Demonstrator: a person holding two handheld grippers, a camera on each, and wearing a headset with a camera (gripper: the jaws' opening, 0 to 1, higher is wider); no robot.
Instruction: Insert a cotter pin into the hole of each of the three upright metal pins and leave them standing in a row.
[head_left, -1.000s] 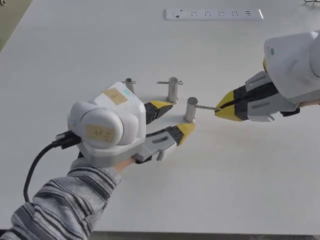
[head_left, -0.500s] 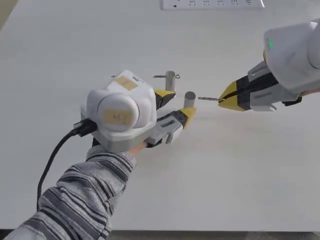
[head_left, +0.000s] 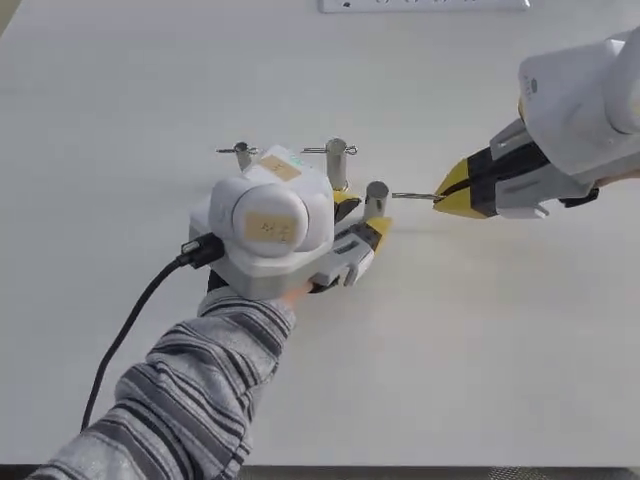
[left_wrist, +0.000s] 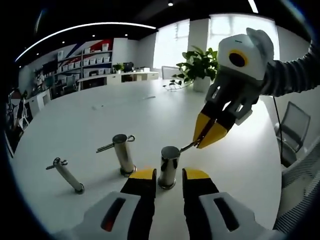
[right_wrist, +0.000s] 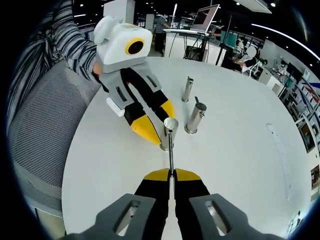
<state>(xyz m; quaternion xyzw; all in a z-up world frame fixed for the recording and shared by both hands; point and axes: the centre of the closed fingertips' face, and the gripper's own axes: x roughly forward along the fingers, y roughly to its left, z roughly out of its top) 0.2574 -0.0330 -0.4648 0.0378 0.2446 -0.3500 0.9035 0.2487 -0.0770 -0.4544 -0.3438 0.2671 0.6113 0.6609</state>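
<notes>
My left gripper (head_left: 365, 213) wears a rounded white housing with two tan paper labels (head_left: 268, 225) stuck on it, each bearing faint writing I cannot read. A black cable (head_left: 130, 320) plugs into its rear through a chunky black connector. Its fingers (left_wrist: 141, 197) are black with yellow tips, set in pale grey mounts that each have a dark slot. My right gripper (head_left: 445, 195) is built alike: white shell, grey mounts, black fingers, yellow tips. My sleeve (head_left: 190, 390) is a knit with grey and dark stripes.

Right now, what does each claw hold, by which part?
Right claw: thin metal cotter pin, by its rear end. Left claw flanks the nearest upright steel pin low down; grip unclear.
</notes>
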